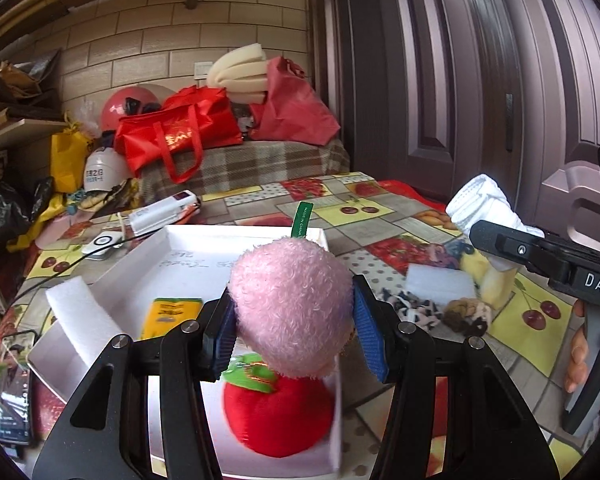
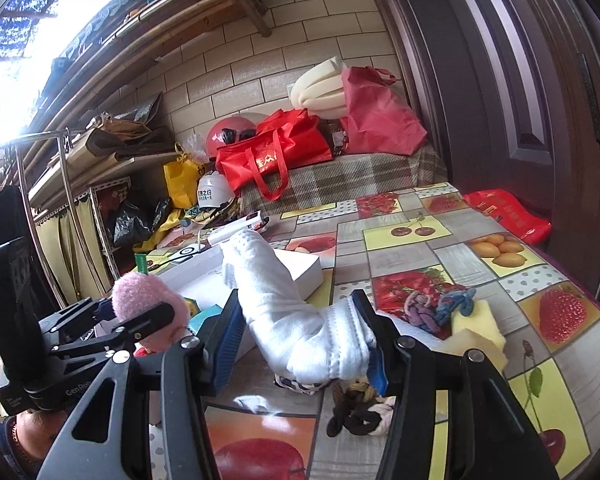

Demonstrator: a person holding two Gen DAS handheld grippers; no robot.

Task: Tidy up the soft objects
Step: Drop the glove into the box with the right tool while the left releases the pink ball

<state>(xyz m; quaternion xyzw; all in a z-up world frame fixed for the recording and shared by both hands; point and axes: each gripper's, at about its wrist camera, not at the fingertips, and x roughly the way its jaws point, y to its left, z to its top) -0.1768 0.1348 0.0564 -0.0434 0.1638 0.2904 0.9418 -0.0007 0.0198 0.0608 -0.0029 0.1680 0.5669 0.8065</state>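
Observation:
A fluffy pink plush toy (image 1: 292, 304) with a green tag is clamped between the blue pads of my left gripper (image 1: 294, 312), above a white box (image 1: 140, 264). A red plush apple (image 1: 278, 416) lies in the box right under it, near a yellow packet (image 1: 172, 314) and a white foam strip (image 1: 80, 320). My right gripper (image 2: 300, 328) is shut on a rolled white sock (image 2: 288, 308), held over the fruit-print tablecloth (image 2: 420, 248) right of the box (image 2: 304, 270). Each gripper also shows in the other's view: the right gripper (image 1: 500, 240) and the left gripper (image 2: 148, 316).
On the cloth right of the box lie a white foam block (image 1: 440, 282), a yellow sponge (image 1: 496, 280), brown hair ties (image 1: 468, 314) and a black-and-white cloth (image 1: 412, 312). A phone (image 1: 14, 384) sits at the left edge. Red bags (image 1: 180, 132) are piled behind; a door (image 1: 480, 80) stands at the right.

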